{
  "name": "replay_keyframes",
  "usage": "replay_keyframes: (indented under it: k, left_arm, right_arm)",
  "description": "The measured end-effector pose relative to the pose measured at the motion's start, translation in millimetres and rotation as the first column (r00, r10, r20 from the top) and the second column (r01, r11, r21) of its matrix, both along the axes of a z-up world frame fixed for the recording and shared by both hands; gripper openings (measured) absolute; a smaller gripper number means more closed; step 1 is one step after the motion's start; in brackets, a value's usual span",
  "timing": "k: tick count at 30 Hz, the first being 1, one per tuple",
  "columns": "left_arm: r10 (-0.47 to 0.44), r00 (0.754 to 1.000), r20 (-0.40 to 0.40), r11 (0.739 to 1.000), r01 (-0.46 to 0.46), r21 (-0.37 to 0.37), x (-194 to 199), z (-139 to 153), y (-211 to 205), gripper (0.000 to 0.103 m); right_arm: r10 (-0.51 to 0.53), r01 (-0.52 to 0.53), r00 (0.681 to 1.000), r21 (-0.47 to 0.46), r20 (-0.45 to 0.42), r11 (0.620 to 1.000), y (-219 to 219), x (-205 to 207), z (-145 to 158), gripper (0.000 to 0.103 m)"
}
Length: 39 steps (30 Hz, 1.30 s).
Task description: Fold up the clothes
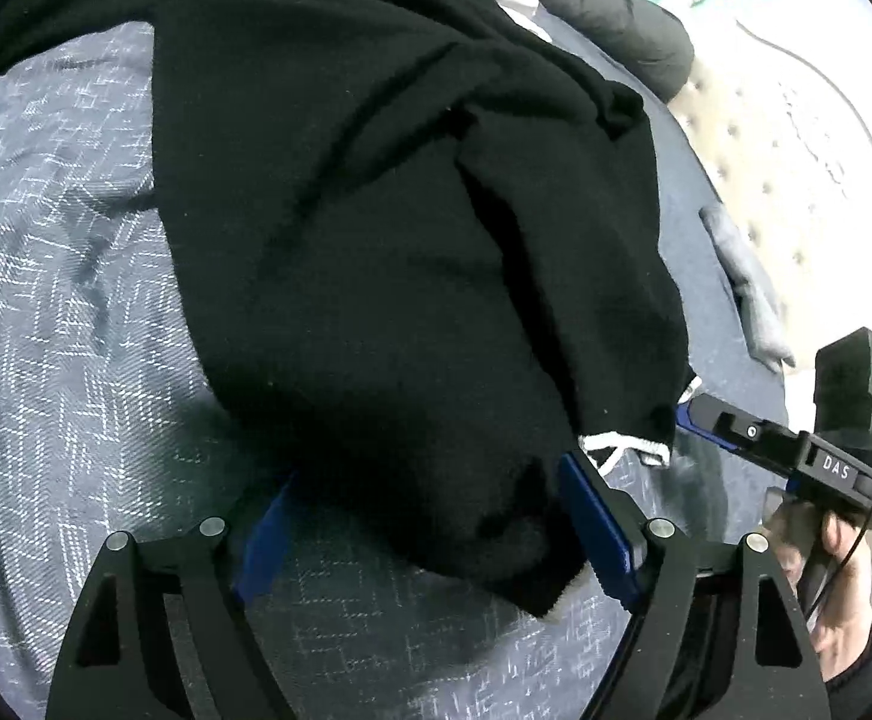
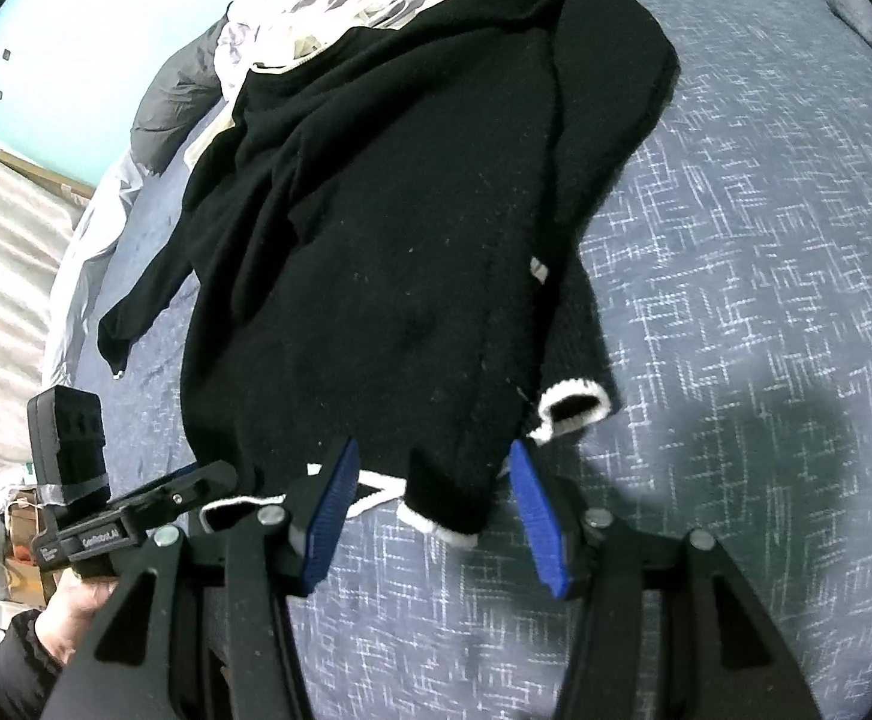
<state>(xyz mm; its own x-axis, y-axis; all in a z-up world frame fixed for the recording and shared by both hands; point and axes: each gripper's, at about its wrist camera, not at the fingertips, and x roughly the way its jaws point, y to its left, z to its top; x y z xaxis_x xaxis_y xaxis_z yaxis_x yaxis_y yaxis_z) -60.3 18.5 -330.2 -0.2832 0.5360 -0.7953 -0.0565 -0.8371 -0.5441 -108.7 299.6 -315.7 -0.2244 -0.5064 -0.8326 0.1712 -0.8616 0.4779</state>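
While a black sweater (image 2: 376,228) lies half-folded on the bedspread (image 2: 736,276), both grippers (image 1: 418,534) (image 2: 430,510) straddle its hem, jaws wide, gripping nothing; closing comes next.

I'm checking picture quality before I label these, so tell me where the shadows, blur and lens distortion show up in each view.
Left wrist view: strong fisheye bending with dark corners; the black sweater loses its folds in darkness, shadowing the bedspread beneath; the person's hand looks smeared. Right wrist view: the same curved edges; a soft dark shadow lies on the bedspread right of the white-trimmed cuff; the pale far background is washed out.
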Motion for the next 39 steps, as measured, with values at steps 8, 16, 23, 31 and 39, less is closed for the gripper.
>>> replay_keyframes:
  k: [8, 16, 23, 31, 39]
  left_arm:
    - [-0.045, 0.999, -0.004, 0.999, 0.045, 0.001, -9, 1, 13, 0.052]
    - [-0.077, 0.997, -0.012, 0.997, 0.078, 0.023, -1, 4, 1, 0.016]
    - [-0.110, 0.991, -0.083, 0.994, 0.111, 0.015, -2, 28, -15, 0.007]
    - [-0.119, 0.979, -0.164, 0.993, 0.114, -0.041, -3, 78, -53, 0.007]
    - [-0.099, 0.983, -0.155, 0.995, 0.094, -0.043, 3, 82, -75, 0.007]
  right_arm:
    - [0.007, -0.007, 1.000, 0.007, 0.003, 1.000, -3, -1, -2, 0.053]
    - [0.016, -0.016, 1.000, 0.016, -0.001, 1.000, -6, -1, 1, 0.053]
    - [0.014, -0.014, 1.000, 0.022, -0.005, 1.000, -2, 0, 6, 0.053]
    - [0.038, -0.039, 0.999, 0.030, 0.021, 0.999, -6, -1, 13, 0.056]
    - [0.027, -0.028, 0.992, 0.003, 0.125, 1.000, -24, -4, -18, 0.059]
